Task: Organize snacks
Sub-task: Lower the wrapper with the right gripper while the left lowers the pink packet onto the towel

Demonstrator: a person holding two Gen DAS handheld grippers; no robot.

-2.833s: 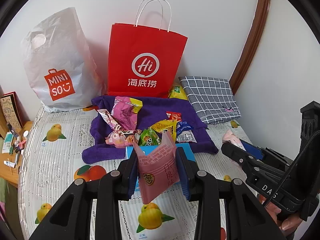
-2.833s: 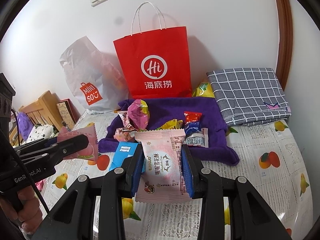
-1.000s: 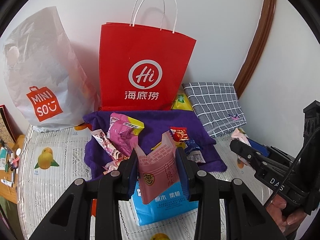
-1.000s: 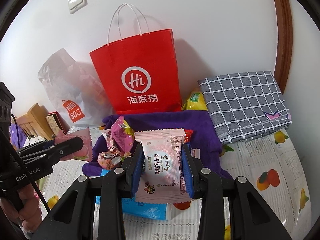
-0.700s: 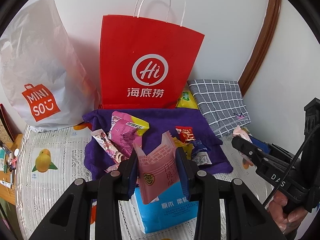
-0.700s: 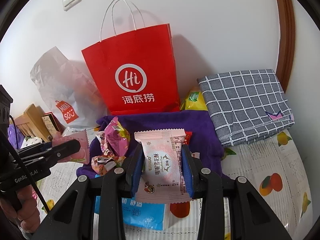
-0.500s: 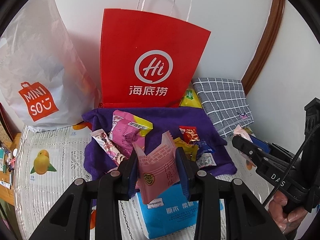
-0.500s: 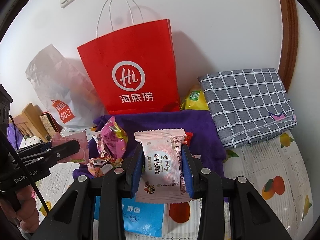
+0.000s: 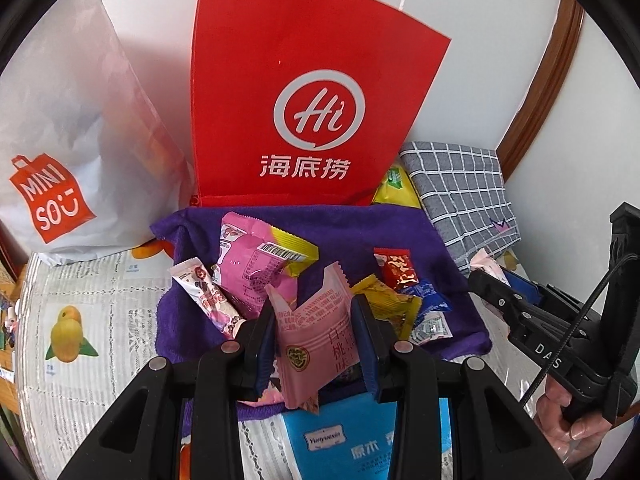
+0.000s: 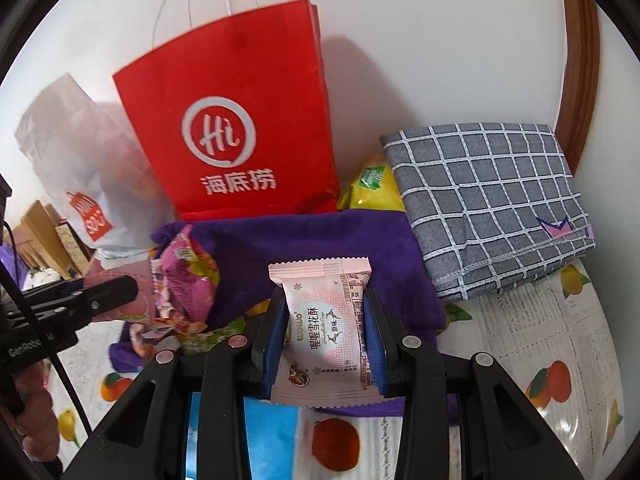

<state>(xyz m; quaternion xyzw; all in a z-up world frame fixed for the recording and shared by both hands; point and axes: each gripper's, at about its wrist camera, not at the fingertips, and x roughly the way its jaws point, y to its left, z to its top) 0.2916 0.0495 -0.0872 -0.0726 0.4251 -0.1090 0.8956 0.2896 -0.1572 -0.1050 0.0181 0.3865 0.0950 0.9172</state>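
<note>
Two black two-finger claws, the left claw (image 9: 316,340) and the right claw (image 10: 326,340); two pink snack packets, one pale pink wowo packet (image 10: 326,328) and one darker pink striped packet (image 9: 316,336); one red paper bag (image 9: 304,92); one white plastic Miniso bag (image 9: 68,140); one purple towel (image 9: 340,232); one grey checked folded cloth (image 10: 488,200); one blue tissue pack (image 9: 348,440).

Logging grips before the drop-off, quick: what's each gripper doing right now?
Left gripper: shut on a pink peach snack packet.
Right gripper: shut on a pale pink snowflake-crisp packet.
</note>
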